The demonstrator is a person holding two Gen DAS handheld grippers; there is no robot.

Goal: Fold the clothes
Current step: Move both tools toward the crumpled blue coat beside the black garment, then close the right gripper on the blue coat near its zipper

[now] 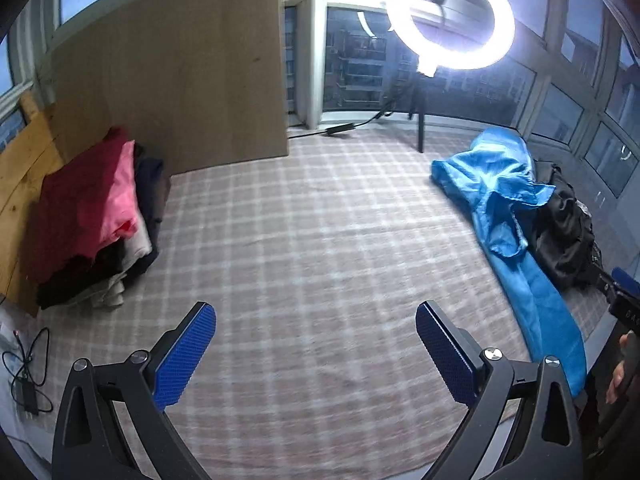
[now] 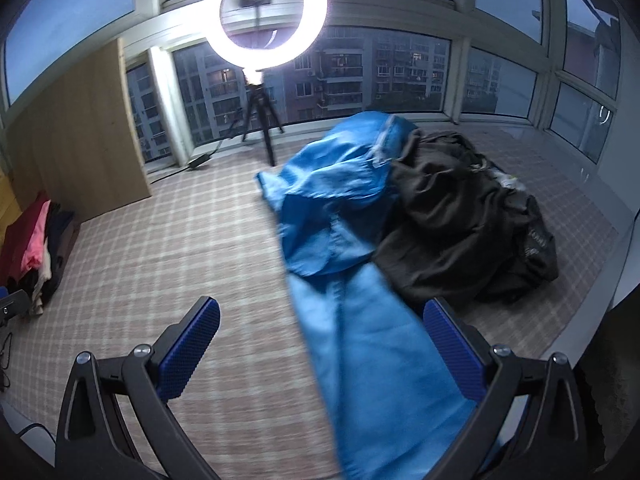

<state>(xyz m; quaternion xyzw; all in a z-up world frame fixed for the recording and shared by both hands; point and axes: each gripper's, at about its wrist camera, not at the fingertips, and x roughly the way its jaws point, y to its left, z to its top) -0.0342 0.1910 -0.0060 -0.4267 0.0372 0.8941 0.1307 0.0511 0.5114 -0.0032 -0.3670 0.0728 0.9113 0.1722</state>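
A crumpled shiny blue garment (image 1: 508, 216) lies along the right side of the checked cloth surface (image 1: 312, 248). In the right wrist view the blue garment (image 2: 352, 240) stretches from the window side down between the fingers of my right gripper (image 2: 320, 328), which is open above it and grips nothing. Beside it lies a heap of dark clothes (image 2: 464, 224), also visible as the dark heap (image 1: 564, 224) in the left wrist view. My left gripper (image 1: 316, 328) hangs open over bare checked cloth. A stack of folded clothes (image 1: 92, 216), red and pink on top, sits at the left.
A lit ring light (image 1: 452, 12) on a tripod (image 2: 260, 120) stands at the far edge by the windows. A wooden panel (image 1: 176, 80) rises behind the folded stack. Cables and a charger (image 1: 28, 380) lie at the near left. A person's hand (image 1: 620, 372) shows at the right edge.
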